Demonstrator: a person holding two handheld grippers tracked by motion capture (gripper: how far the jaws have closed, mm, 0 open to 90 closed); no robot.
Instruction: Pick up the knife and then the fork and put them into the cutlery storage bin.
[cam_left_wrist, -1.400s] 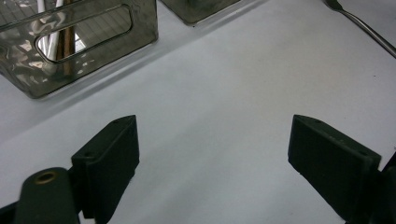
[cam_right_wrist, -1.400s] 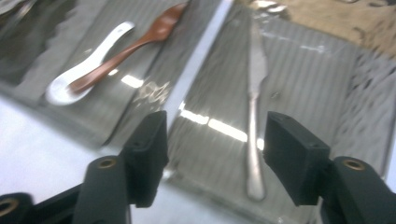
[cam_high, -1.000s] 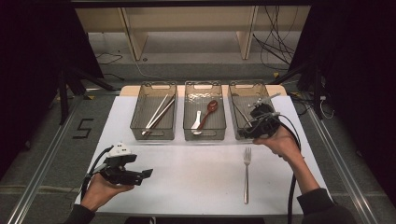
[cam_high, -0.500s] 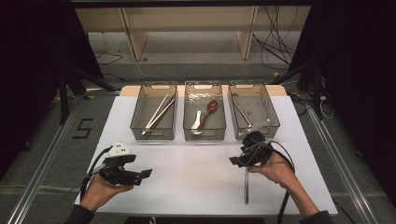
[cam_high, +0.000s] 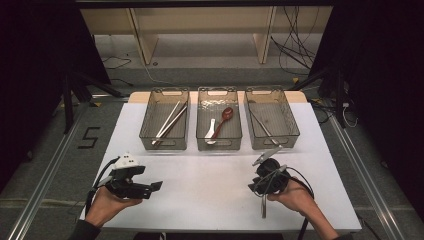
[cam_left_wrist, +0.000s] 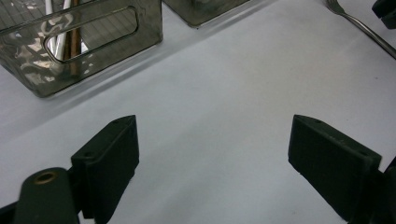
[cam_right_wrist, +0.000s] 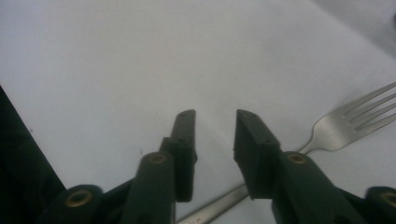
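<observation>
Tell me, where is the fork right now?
The fork lies flat on the white table at its right side, in front of the right-hand bin. The right gripper hovers just over its handle, jaws not yet on it.

The white table (cam_high: 210, 185) is evenly lit from above, its surroundings dark; shadows are soft. Close views look grainy, with the fork (cam_right_wrist: 355, 121) slightly blurred.

Right gripper (cam_high: 256, 187) low over the white table (cam_high: 210, 200), above a fork (cam_high: 263, 206) lying there, jaws just narrowed. Left gripper (cam_high: 150, 188) held apart at the near left. Three clear bins (cam_high: 218, 145) behind, holding utensils.
</observation>
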